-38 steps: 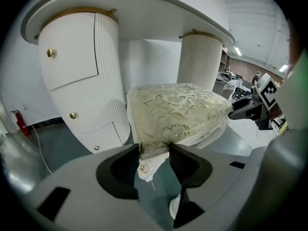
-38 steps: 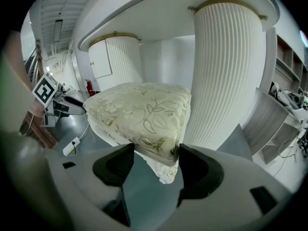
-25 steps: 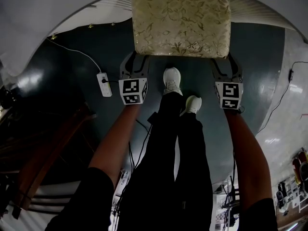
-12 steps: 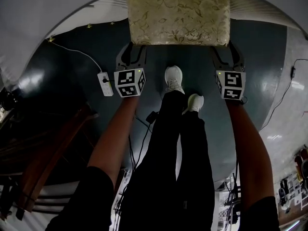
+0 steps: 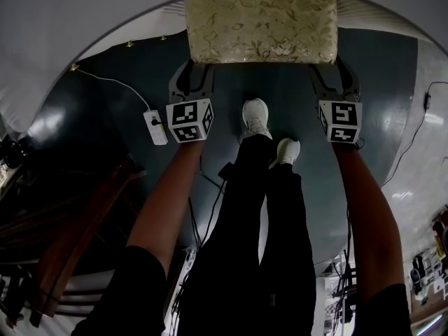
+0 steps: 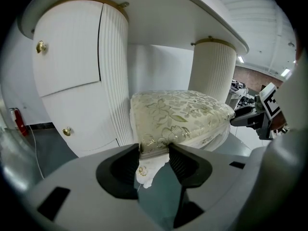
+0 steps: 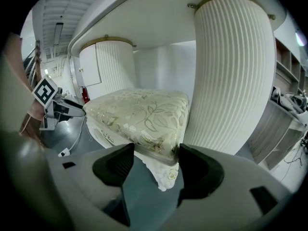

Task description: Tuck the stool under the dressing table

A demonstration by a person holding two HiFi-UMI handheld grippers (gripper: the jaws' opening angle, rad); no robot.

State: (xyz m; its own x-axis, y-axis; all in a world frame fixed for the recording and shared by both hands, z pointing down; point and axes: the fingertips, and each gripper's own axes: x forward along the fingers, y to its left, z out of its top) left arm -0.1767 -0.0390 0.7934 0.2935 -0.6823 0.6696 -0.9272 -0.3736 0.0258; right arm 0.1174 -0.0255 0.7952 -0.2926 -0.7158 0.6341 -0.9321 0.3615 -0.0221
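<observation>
The stool (image 5: 259, 26) has a gold floral cushion and a white frame. Its far part lies beneath the curved rim of the white dressing table (image 5: 105, 19). My left gripper (image 5: 190, 72) is shut on the seat's near left corner, and my right gripper (image 5: 334, 72) is shut on the near right corner. In the left gripper view the jaws of the left gripper (image 6: 154, 150) pinch the cushion edge of the stool (image 6: 178, 114). In the right gripper view the right gripper (image 7: 156, 155) clamps the corner of the stool (image 7: 139, 114), beside a ribbed white pedestal (image 7: 231, 76).
A white power strip (image 5: 155, 126) with its cable lies on the dark floor left of my left gripper. The person's legs and white shoes (image 5: 255, 117) stand between the grippers. A ribbed cabinet with gold knobs (image 6: 41, 46) flanks the knee space. Dark wooden furniture (image 5: 77, 222) stands at the left.
The stool and both grippers stand a little farther toward the table than a second ago, with more of the seat beneath the tabletop. Over the last half second hardly anything shifted.
</observation>
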